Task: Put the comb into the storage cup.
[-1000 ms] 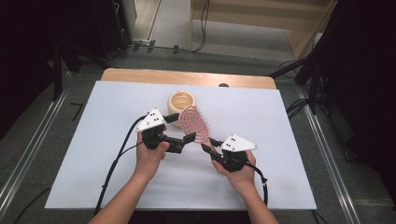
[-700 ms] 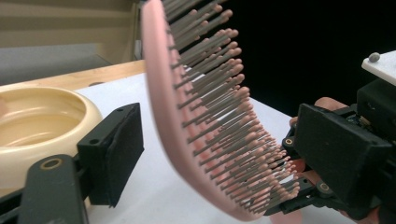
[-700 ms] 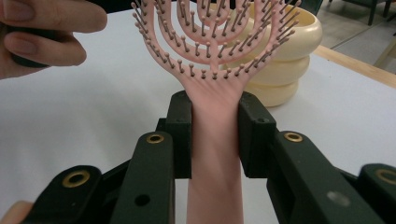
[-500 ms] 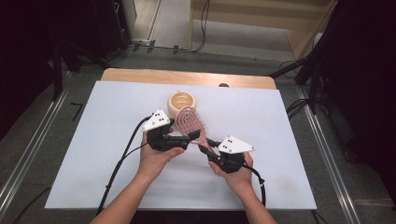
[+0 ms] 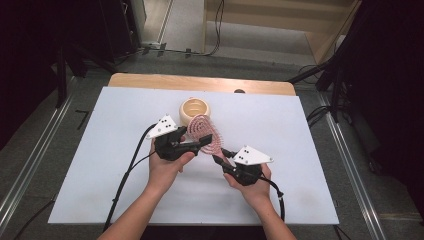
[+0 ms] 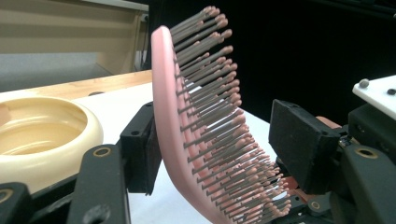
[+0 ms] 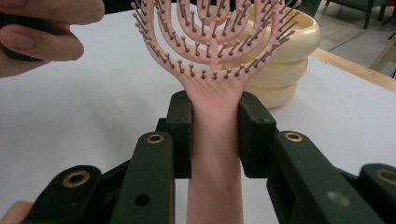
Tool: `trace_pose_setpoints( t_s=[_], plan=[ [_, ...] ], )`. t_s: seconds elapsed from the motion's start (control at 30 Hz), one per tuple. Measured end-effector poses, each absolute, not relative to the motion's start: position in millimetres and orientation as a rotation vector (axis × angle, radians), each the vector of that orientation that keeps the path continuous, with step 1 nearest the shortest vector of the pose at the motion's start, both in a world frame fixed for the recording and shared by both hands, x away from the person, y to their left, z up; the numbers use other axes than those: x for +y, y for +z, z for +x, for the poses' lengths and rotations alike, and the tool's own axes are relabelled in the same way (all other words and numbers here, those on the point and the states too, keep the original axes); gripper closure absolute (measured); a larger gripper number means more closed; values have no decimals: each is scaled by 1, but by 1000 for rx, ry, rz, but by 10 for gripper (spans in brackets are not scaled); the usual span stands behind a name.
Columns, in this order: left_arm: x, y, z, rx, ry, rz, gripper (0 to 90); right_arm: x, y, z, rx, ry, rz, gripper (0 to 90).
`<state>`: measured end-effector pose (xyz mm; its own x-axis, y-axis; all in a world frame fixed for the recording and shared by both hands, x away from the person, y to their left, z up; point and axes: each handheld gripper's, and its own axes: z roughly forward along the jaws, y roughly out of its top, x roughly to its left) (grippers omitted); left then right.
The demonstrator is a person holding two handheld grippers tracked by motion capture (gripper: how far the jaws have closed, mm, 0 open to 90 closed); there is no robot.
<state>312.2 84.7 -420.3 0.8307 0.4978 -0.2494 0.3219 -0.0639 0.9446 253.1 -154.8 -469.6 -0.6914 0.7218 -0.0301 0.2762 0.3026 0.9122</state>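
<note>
Your right gripper (image 7: 215, 135) is clamped on the pink hairbrush (image 7: 212, 56) handle, head held above the table in front of the cream bowl (image 5: 195, 110). Your left gripper (image 6: 224, 154) jaws have just been closing around the head, bristle-side pad apparently not touching yet. Squeeze further and you risk bending bristles or twisting the handle loose.

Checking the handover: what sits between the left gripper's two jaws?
The pink hairbrush: its head stands between the left gripper's jaws in the left gripper view, back at one pad, the other jaw apart from the bristles.

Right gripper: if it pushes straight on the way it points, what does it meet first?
Probably the cream bowl, standing right behind the pink brush that the right gripper clamps by the handle; the gap is hard to judge.
</note>
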Motion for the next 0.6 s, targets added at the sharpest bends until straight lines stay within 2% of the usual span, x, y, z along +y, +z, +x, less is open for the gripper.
trace_pose_setpoints(
  t_s=[0.6],
  plan=[
    [78,-428,318,695,36,1697,543,-149,-471,252,2115,1353,882,675]
  ],
)
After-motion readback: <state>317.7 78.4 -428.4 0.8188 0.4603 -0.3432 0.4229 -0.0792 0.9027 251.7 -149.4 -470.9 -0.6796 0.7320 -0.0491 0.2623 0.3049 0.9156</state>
